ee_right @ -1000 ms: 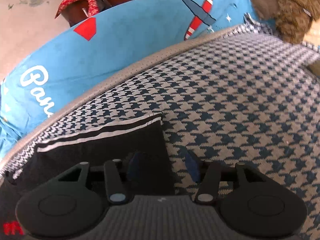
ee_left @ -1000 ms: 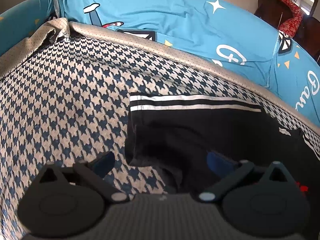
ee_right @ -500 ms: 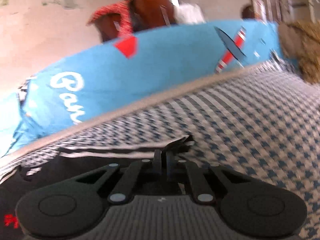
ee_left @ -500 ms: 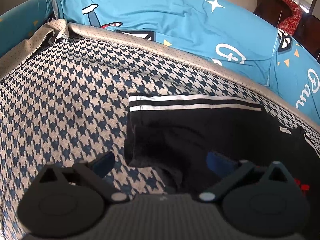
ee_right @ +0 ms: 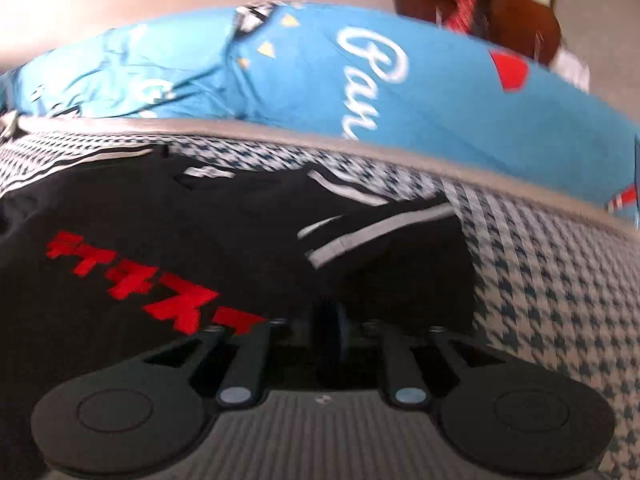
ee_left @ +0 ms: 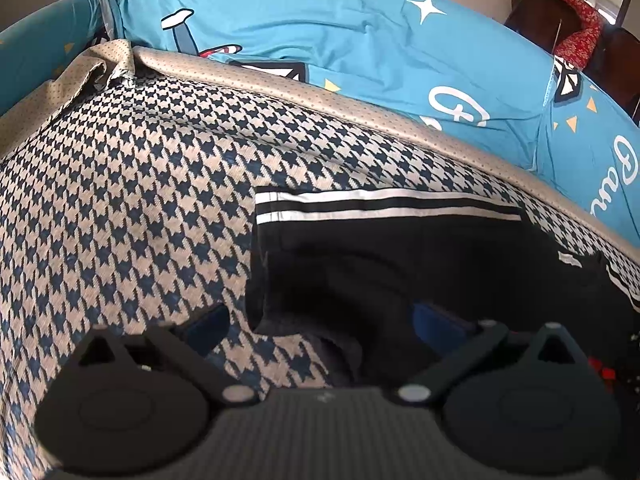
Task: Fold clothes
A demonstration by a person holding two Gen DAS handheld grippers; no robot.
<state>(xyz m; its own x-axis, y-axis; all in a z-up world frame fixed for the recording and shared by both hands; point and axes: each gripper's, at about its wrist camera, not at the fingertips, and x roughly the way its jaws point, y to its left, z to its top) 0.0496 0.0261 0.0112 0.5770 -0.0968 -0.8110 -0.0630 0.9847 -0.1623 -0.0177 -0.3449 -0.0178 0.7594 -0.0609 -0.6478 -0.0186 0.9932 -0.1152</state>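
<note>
Garment under inspection: a black shirt (ee_right: 224, 240) with white stripes and red lettering, lying on the houndstooth blanket (ee_left: 120, 200). My right gripper (ee_right: 330, 330) has its fingers drawn close, pinching a fold of the black cloth — the jaws have just eased slightly apart, fabric between them. My left gripper (ee_left: 316, 320) stands spread wide over the shirt's striped sleeve at its twelve o'clock, gripping nothing. Blue printed bedsheet (ee_left: 340, 48) beyond — at twelve.
</note>
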